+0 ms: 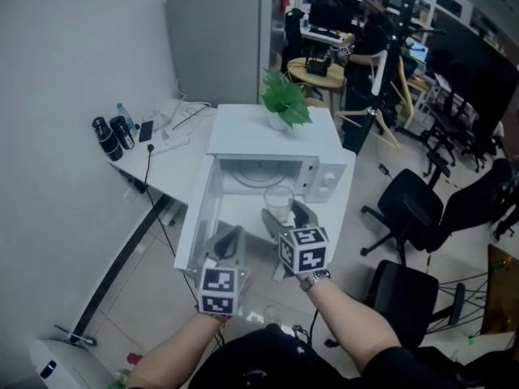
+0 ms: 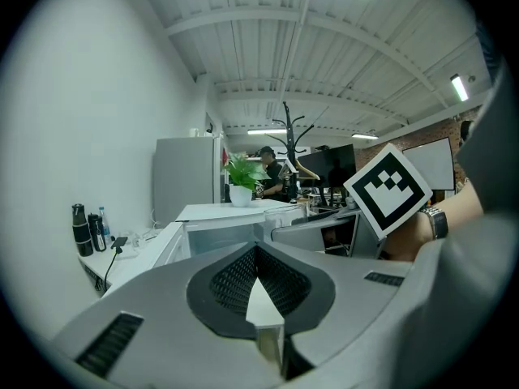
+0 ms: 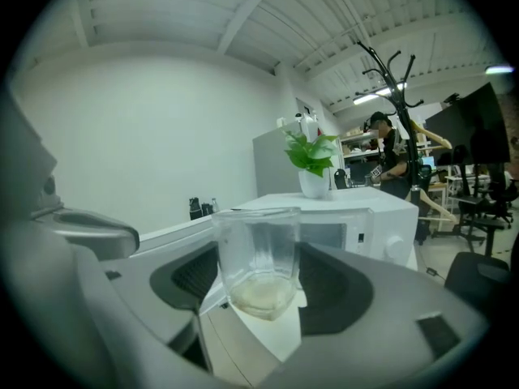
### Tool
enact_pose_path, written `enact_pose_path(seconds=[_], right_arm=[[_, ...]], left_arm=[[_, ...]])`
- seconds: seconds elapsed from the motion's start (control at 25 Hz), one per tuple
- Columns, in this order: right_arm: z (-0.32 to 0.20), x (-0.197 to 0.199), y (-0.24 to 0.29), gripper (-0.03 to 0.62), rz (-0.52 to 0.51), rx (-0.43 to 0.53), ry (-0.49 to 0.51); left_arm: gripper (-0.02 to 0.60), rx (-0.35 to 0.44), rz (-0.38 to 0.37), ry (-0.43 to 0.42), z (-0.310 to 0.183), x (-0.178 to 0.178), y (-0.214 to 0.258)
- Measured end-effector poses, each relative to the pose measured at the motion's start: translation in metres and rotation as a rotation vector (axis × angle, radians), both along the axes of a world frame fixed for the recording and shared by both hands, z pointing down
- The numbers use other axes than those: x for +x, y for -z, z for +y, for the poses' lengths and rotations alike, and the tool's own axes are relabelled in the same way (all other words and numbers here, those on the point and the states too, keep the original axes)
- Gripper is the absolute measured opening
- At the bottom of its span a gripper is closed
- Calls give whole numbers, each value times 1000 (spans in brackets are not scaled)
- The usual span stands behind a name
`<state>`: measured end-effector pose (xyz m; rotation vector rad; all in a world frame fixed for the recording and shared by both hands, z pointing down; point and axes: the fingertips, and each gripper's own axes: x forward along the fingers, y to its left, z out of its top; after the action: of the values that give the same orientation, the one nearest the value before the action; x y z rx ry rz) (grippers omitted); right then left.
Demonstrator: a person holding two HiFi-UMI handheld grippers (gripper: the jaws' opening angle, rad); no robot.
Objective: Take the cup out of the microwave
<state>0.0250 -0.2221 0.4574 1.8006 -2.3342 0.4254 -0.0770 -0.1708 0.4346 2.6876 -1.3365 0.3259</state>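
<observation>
One cup (image 3: 258,254) sits clamped upright in the wide-spread right claw (image 3: 261,286); left claw (image 2: 258,254) closed, empty.

Clear glass cup (image 3: 257,250) — upright, clamped in the right tongs (image 1: 284,220) — just outside the open white microwave (image 1: 243,132).

This is an open-plan office: black swivel office chairs (image 1: 413,209), large dark flat computer monitors (image 3: 476,128), a black branching coat stand (image 3: 389,79) and a person (image 3: 392,168) in the background.
</observation>
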Motion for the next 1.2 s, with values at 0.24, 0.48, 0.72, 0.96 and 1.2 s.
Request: enact_pose_path(seconds=[0.24,0.48,0.72,0.96,1.2], right_arm=[[37,-13,11,341,-7,14,-22],[69,-20,18,341,-19,17,-33],[89,-20,28,341,-25,29,-32],[107,-12,33,341,-27,33,-18],[117,-5,33,341,-25,31,19]], left_arm=[[-3,16,7,-28,32,-15,6],[-3,20,13,-55,57,-21,8],[-3,28,24,-57,65,-22,13],[-3,29,29,-48,74,-14,15],[-3,29,32,-6,80,-7,17]])
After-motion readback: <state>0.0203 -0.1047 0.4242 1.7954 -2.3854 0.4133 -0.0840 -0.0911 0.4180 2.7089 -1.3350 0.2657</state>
